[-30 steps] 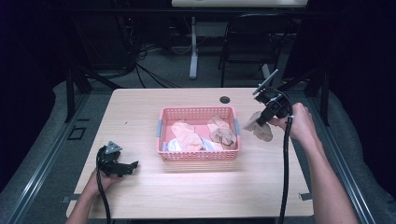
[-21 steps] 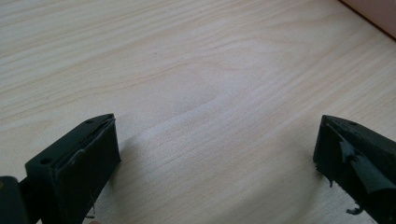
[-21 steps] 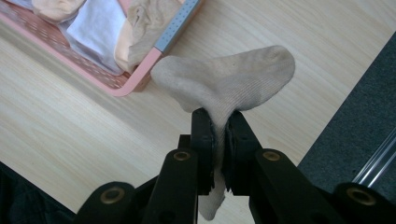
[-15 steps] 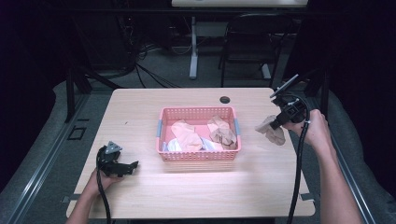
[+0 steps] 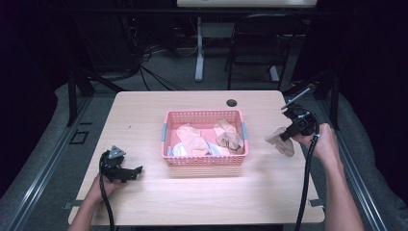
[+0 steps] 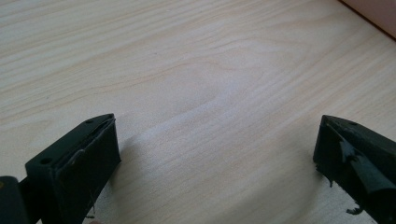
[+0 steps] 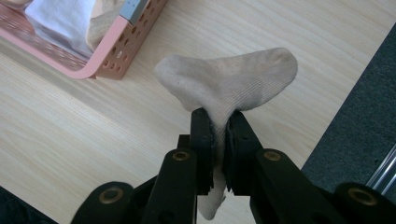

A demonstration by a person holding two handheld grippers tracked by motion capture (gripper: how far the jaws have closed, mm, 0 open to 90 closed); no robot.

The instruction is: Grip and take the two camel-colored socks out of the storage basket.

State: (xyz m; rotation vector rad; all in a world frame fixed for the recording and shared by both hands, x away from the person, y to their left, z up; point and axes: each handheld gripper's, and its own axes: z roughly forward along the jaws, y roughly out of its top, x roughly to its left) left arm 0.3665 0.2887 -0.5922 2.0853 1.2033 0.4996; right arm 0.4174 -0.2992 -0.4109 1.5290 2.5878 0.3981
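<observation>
A beige sock (image 7: 231,81) is pinched between the closed jaws of the right tool (image 7: 218,133) and held above the tabletop (image 5: 144,110), just beside the right end of the pink basket (image 5: 204,161). 1 sock is thus judged to be out, with nothing laid down on the tabletop yet. Several more garments, tan (image 5: 228,137), peach (image 5: 191,140) and white (image 5: 179,150), are left inside the basket. The left tool (image 5: 136,171) is spread, holding nothing, low over bare wood near the front-left corner.

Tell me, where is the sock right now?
The sock is pinched in the right gripper, right of the pink basket in the high view.
</observation>
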